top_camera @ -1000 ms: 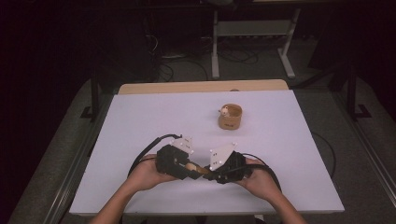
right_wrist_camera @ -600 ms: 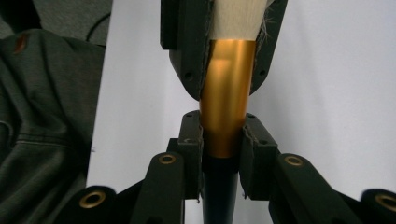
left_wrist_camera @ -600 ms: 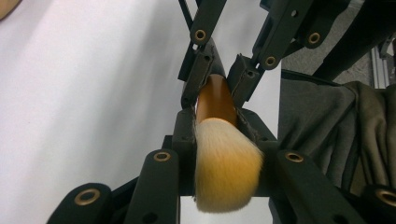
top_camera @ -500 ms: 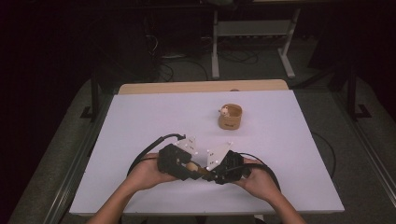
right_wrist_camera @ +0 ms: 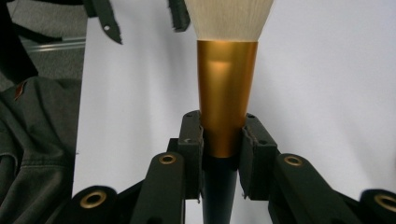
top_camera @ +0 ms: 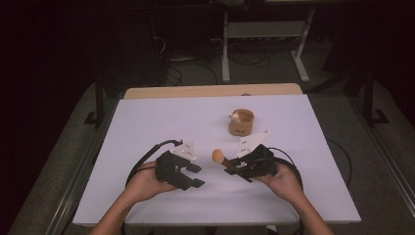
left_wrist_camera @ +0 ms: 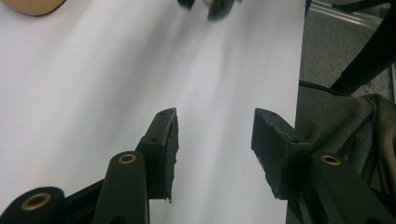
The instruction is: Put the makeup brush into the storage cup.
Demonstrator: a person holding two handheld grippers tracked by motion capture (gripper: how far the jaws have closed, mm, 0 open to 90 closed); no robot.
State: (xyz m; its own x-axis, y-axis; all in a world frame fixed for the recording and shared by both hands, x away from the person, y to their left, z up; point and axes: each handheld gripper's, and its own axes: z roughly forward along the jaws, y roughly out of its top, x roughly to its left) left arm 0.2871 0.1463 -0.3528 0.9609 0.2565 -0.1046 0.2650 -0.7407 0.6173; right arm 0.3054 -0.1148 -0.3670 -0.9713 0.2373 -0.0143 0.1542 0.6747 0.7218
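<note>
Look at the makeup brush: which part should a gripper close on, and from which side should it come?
Probably the neck where the gold ferrule narrows into the black handle. The right gripper clamps the brush there, coming from the handle end along its length, so the tapered metal wedges between the pads and the soft bristles stay free.

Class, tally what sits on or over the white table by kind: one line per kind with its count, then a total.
Tools: 2 (left tool, right tool)
Brushes: 1 (brush, held in the right tool)
Wooden cups: 1 (cup)
Total: 4
</note>
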